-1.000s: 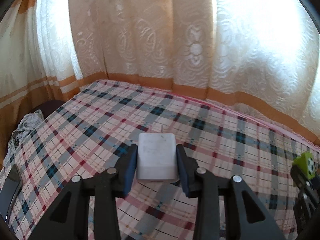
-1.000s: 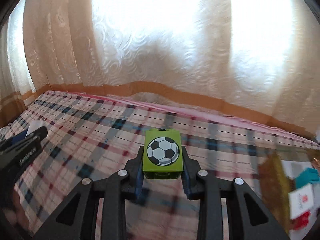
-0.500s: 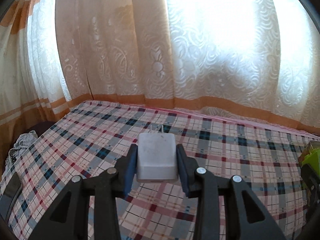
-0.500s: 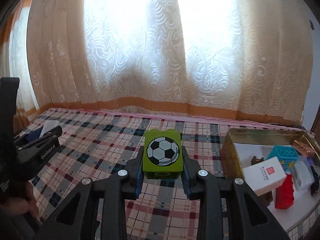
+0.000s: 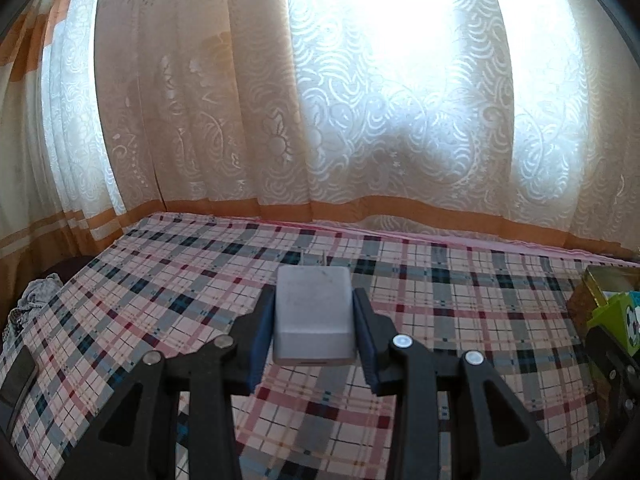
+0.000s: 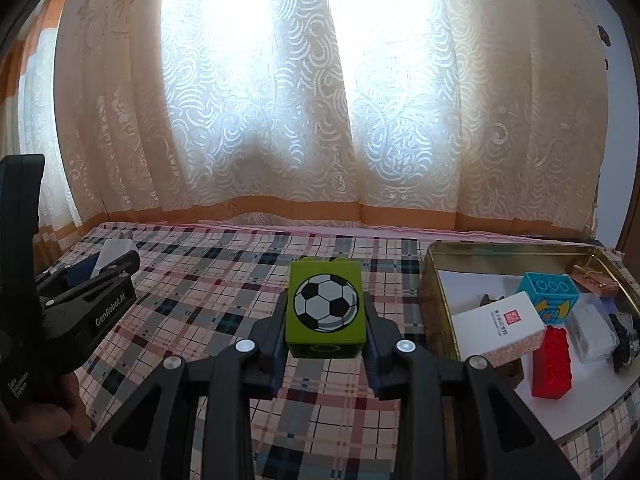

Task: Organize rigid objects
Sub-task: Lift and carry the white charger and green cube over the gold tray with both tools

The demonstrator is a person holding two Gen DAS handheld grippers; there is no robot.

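My left gripper (image 5: 314,316) is shut on a white charger block (image 5: 314,314) with plug prongs at its far end, held above the plaid bed cover (image 5: 200,300). My right gripper (image 6: 325,312) is shut on a green toy brick with a football print (image 6: 325,308), also held above the cover. A gold metal tin (image 6: 434,280) stands to the right of the right gripper; it also shows at the right edge of the left wrist view (image 5: 600,280). The left gripper shows at the left of the right wrist view (image 6: 108,268).
The tin holds a white card box (image 6: 498,326), a red brick (image 6: 554,362), a blue brick (image 6: 548,290), a clear case (image 6: 590,330) and other small items. Lace curtains (image 6: 320,120) hang behind the bed. A dark phone (image 5: 18,380) lies at the left edge.
Both grippers have swung to the right with their objects still held. The tin has come fully into the right wrist view and its corner into the left wrist view.
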